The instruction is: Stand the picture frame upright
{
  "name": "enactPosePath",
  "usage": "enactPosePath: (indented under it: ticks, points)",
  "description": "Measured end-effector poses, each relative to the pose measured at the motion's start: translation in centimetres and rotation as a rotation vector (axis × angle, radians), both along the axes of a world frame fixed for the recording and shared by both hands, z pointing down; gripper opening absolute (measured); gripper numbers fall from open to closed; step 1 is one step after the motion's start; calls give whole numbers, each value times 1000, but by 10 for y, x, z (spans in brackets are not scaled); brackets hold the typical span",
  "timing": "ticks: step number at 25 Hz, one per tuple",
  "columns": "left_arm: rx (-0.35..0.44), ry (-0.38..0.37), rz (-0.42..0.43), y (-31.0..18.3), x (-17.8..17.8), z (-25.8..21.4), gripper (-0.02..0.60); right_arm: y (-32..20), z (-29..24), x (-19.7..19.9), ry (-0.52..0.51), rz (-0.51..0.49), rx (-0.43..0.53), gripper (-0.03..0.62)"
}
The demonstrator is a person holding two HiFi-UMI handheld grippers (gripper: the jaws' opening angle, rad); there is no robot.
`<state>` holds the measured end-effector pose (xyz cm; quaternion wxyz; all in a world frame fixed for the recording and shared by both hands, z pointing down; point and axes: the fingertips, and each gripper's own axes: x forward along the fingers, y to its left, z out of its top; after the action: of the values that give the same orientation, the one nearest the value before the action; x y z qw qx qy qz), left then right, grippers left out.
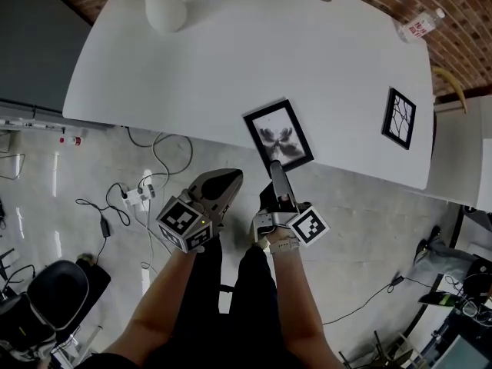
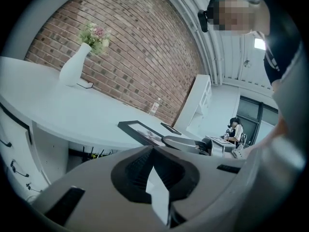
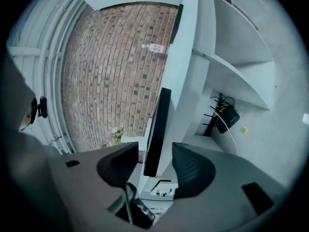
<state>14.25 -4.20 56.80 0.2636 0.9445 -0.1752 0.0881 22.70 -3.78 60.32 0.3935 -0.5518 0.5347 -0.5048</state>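
From the head view, the picture frame [image 1: 278, 135] lay flat on the white table [image 1: 231, 60], close to its near edge, with a smaller frame [image 1: 399, 118] well apart at the table's right end and a white vase [image 1: 164, 6] at the far left. The right gripper [image 1: 277, 171] was turned on its side and reached the frame's near edge, while the left gripper [image 1: 221, 183] hung beside it over the floor, short of the table. In the left gripper view, the left gripper [image 2: 153, 153] had its jaws pressed together with nothing of the scene gripped; beyond them the picture frame [image 2: 140, 132] lay on the tabletop, and the vase [image 2: 77, 66] stood further back before a brick wall [image 2: 140, 47]. In the right gripper view, the right gripper [image 3: 154, 161] had its jaws spread wide, and the dark edge of the picture frame [image 3: 157, 124] stood in the gap between them, with space on both sides and neither pad pressing on it.
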Motion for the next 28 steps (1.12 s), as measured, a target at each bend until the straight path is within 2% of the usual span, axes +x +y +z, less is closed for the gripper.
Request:
enactPosePath:
  ticks: [4,7,12,16,28]
  points:
    - [-4,-4,-4,2,-6,4,1,-2,1,3,-55,46,14,131]
    - [-5,-5,-10,2,-9,4,2,-2,-2,1,-72,52,30,91]
    - [3,0,-17,0,-11,0,2,6,-3,0,-133,82,31,78]
    - [6,0,-29,-2,-12,-3,2,14,-4,0,-138,79,24,71]
    - [16,2,-86,-4,-29,-18,2,28,-27,-14,6,-42,28,66]
